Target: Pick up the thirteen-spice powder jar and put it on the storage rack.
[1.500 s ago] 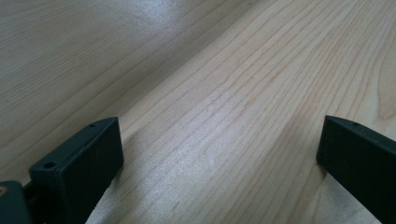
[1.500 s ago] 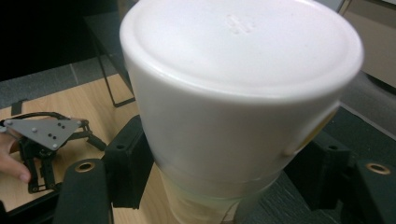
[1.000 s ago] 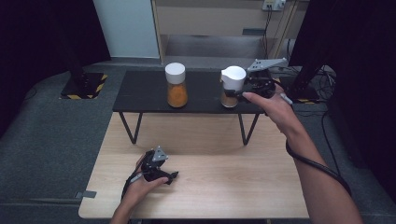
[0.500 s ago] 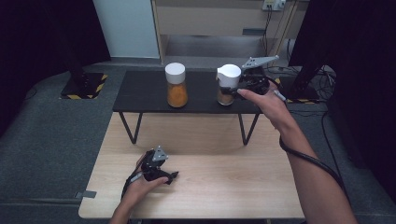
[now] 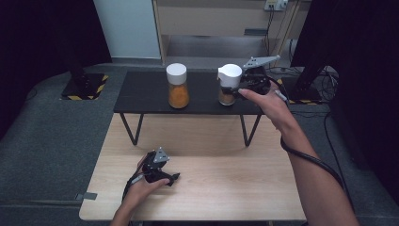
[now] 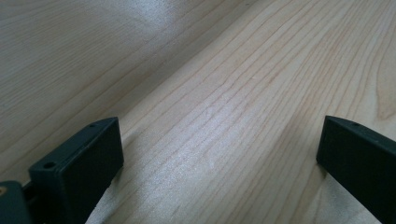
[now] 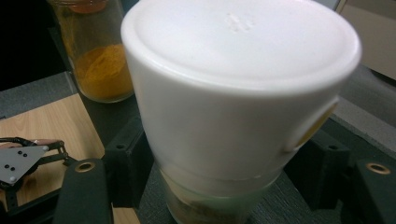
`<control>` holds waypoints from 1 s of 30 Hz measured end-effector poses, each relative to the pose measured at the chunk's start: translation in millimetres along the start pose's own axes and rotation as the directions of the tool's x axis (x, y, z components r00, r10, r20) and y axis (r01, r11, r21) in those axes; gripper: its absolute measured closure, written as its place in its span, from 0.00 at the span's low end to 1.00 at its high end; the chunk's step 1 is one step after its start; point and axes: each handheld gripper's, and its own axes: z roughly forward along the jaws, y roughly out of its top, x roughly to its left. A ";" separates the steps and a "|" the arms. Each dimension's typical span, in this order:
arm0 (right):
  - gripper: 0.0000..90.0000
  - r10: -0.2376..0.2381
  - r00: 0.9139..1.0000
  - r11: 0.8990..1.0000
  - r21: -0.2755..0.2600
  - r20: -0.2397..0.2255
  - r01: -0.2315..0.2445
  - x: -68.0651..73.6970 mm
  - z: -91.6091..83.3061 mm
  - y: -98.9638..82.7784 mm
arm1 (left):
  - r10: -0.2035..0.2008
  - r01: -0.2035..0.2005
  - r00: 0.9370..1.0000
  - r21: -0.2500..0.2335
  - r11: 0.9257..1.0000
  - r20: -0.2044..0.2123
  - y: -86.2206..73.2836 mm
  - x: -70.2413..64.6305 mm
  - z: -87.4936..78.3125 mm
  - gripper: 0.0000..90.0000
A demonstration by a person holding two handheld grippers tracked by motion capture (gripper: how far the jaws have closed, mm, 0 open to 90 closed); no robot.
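A glass jar with a white lid (image 5: 229, 75) and brownish contents stands tilted on the black low shelf (image 5: 141, 96). My right gripper (image 5: 236, 90) is shut on its glass body from the right. In the right gripper view the white-lidded jar (image 7: 233, 93) leans between the two black jaws, and the right gripper (image 7: 219, 186) pinches it just under the lid. A second jar (image 5: 178, 87), holding orange powder, stands upright to the left on the same shelf, and its orange powder jar (image 7: 98, 65) body appears behind. My left gripper (image 5: 170, 179) rests open on the wooden table (image 5: 226, 188). The left gripper (image 6: 219, 154) holds nothing.
The black shelf stands on thin legs across the far half of the wooden table. A cable (image 5: 315, 162) trails from the right gripper along the forearm. Grey floor surrounds the table, and a cabinet (image 5: 211, 23) stands behind.
The right hand has carried the white-lidded jar slightly left along the shelf, and the jar now leans. The left gripper has stayed put.
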 end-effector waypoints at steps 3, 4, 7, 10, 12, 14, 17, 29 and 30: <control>0.35 0.000 1.000 1.000 0.000 0.000 0.000 -0.1 0.5 0.2 | 0.000 0.000 1.000 0.000 1.000 0.000 0.0 0.0 0.0 0.00; 0.35 0.000 1.000 1.000 -0.001 -0.001 0.000 -0.3 0.4 -0.1 | 0.000 0.000 1.000 0.000 1.000 0.000 0.0 0.0 0.0 0.00; 0.35 -0.001 1.000 1.000 -0.001 -0.001 0.001 -0.1 0.1 -0.4 | 0.000 0.000 1.000 0.000 1.000 0.000 0.0 0.0 0.0 0.00; 0.35 -0.001 1.000 1.000 -0.001 0.001 0.001 0.2 0.5 -0.2 | 0.000 0.000 1.000 0.000 1.000 0.000 0.0 0.0 0.0 0.00; 0.35 -0.001 1.000 1.000 0.002 0.002 0.001 0.4 0.6 0.4 | 0.000 0.000 1.000 0.000 1.000 0.000 0.0 0.0 0.0 0.00; 0.35 0.000 1.000 1.000 0.001 0.003 0.000 0.7 0.5 0.4 | 0.000 0.000 1.000 0.000 1.000 0.000 0.0 -0.1 0.0 0.00; 0.35 0.001 1.000 1.000 0.001 0.003 -0.001 0.7 0.5 0.3 | 0.000 0.000 1.000 0.000 1.000 0.000 -0.1 0.0 0.0 0.00; 0.35 0.002 1.000 1.000 0.007 0.007 -0.002 1.8 0.4 2.3 | 0.000 0.000 1.000 0.000 1.000 0.000 0.0 0.0 0.0 0.00; 0.34 0.002 1.000 1.000 0.007 0.007 -0.002 1.8 0.4 2.3 | 0.000 0.000 1.000 0.000 1.000 0.000 0.0 0.0 0.0 0.00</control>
